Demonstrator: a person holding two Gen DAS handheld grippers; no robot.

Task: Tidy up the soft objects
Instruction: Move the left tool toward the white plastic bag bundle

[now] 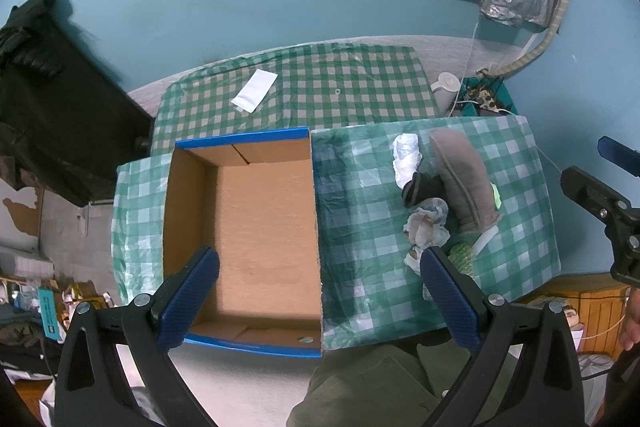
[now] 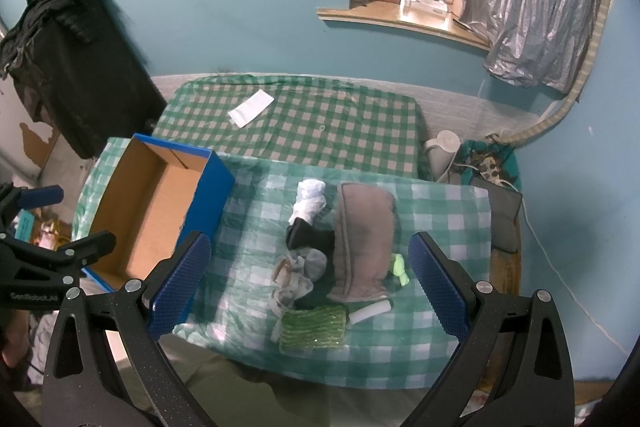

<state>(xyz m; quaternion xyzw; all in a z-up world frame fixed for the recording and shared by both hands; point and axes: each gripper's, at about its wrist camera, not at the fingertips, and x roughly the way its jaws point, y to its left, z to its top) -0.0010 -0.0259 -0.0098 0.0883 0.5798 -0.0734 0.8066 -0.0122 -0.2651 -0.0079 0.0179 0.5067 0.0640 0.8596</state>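
Both hand-held grippers, left point(image 1: 320, 297) and right point(image 2: 310, 283), agape and empty; dark socks point(image 2: 310, 237) half-buried under grey pillow point(image 2: 362, 245).

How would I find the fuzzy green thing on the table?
Start at the blue cardboard box, then go right to the pile of soft things on the checked tablecloth. At the pile's near edge lies the green knitted pad, flat and ribbed, with a white roll beside it.

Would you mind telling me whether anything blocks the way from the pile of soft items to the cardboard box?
Nothing visible does. Between the pile of soft items and the open, empty cardboard box lies only bare checked cloth. Both hand-held grippers, left and right, hover open above, holding nothing.
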